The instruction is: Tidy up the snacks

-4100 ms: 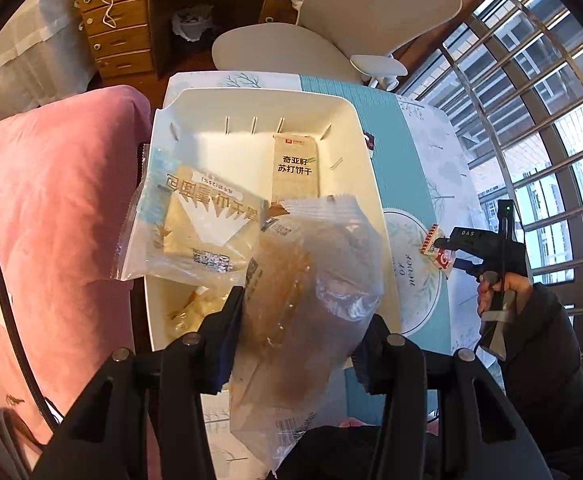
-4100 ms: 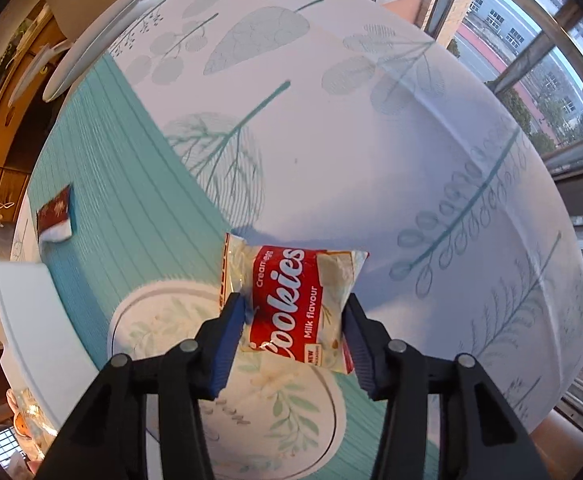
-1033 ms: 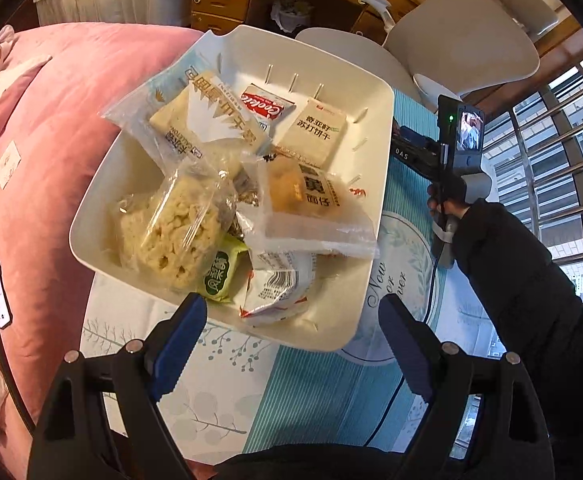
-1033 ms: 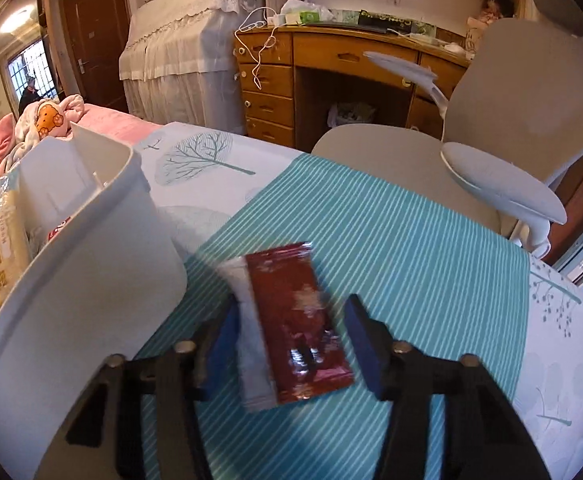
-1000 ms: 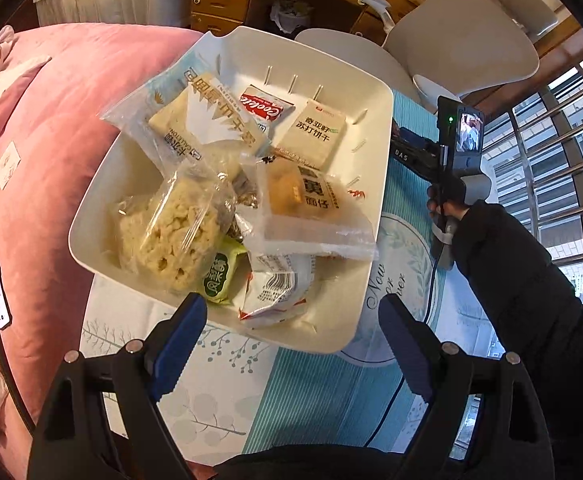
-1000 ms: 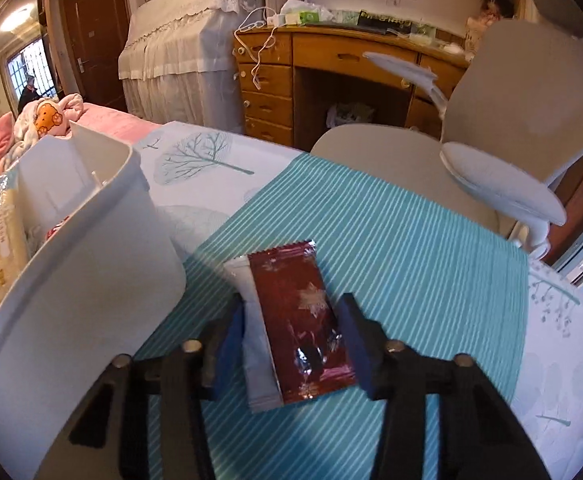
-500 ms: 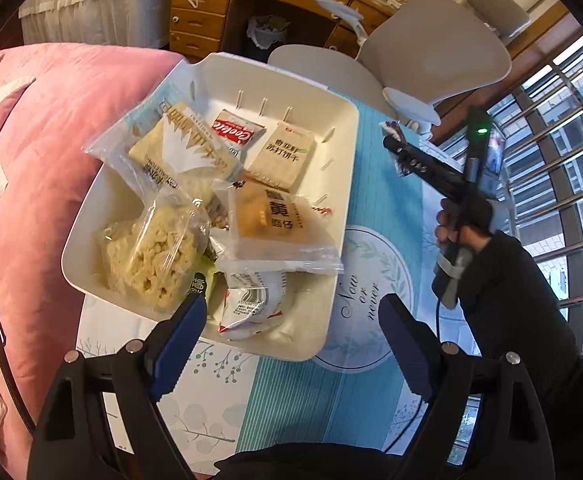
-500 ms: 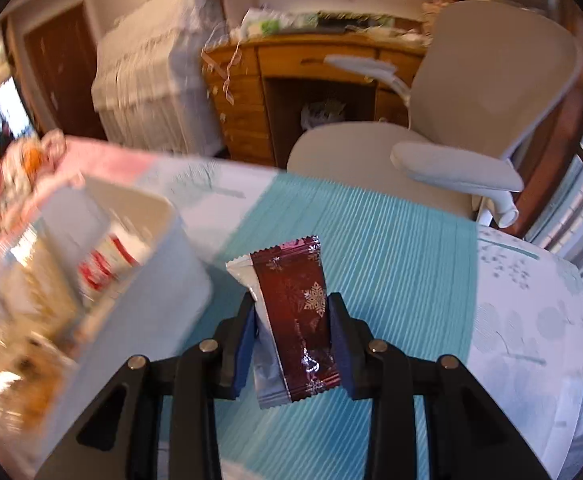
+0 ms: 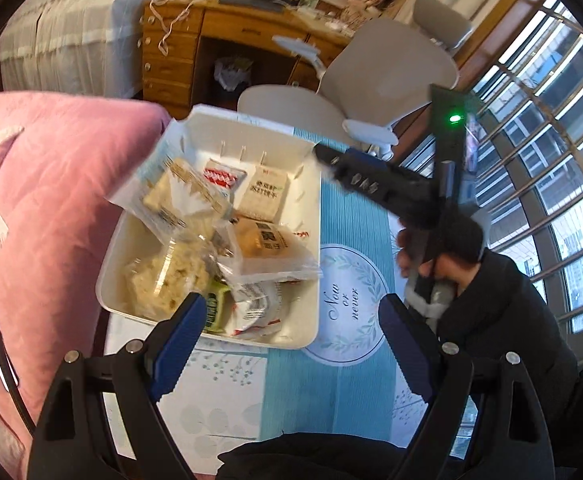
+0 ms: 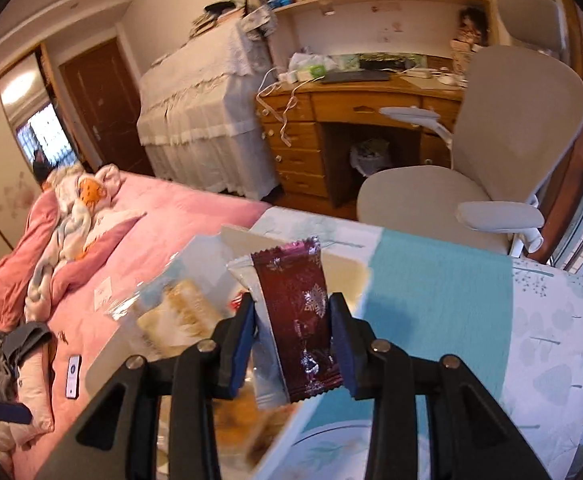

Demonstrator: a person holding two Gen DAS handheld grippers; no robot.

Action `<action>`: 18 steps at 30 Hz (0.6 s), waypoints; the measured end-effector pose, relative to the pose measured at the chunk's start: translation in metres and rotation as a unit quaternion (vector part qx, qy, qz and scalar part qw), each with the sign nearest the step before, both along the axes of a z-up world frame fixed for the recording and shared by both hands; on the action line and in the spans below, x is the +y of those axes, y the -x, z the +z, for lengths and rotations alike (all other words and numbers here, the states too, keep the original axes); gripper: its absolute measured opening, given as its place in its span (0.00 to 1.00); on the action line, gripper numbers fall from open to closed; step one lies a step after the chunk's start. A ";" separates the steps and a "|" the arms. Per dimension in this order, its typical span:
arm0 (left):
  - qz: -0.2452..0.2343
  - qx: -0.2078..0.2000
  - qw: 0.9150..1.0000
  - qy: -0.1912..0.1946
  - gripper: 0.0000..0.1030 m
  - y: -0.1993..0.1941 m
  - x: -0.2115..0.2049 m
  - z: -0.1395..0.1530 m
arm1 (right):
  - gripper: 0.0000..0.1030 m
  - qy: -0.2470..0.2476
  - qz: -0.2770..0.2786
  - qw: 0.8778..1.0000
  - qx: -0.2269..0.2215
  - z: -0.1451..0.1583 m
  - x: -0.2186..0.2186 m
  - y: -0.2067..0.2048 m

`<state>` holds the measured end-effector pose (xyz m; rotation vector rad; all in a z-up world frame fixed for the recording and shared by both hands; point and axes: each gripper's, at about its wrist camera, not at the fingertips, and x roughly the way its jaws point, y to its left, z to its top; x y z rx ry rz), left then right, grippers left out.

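My right gripper holds a dark red snack packet upright in the air, and its jaws are opening with the pads still on the packet's sides. Behind the packet lies the white tray. In the left wrist view the right gripper reaches over the far right corner of the tray. The tray holds several wrapped snacks, among them a puffed rice bag, a bread pack and a red cookie packet. My left gripper hangs open and empty above the tray's near edge.
The tray sits on a teal and white tablecloth. A pink bed borders the table on the left, with a phone lying on it. A beige office chair and a wooden desk stand behind. A person's dark sleeve is at right.
The right gripper closed on the dark red packet, lifted it off the teal cloth and carried it left towards the tray. The left gripper rose and stayed open.
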<state>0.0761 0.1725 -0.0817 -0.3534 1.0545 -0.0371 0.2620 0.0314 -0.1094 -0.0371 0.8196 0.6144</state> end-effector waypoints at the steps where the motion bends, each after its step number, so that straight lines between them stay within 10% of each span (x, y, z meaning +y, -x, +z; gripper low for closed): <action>1: -0.001 -0.003 1.000 -0.004 0.84 0.006 0.004 0.004 | 0.51 0.005 -0.002 1.000 0.001 0.001 0.006 0.006; 10: 0.029 -0.002 0.999 -0.020 0.87 0.058 0.044 0.008 | 0.80 0.001 -0.092 0.992 0.085 -0.023 -0.003 0.083; 18: -0.019 0.013 0.999 -0.046 0.87 0.084 0.024 -0.019 | 0.83 0.030 -0.184 0.958 0.218 -0.086 -0.070 0.196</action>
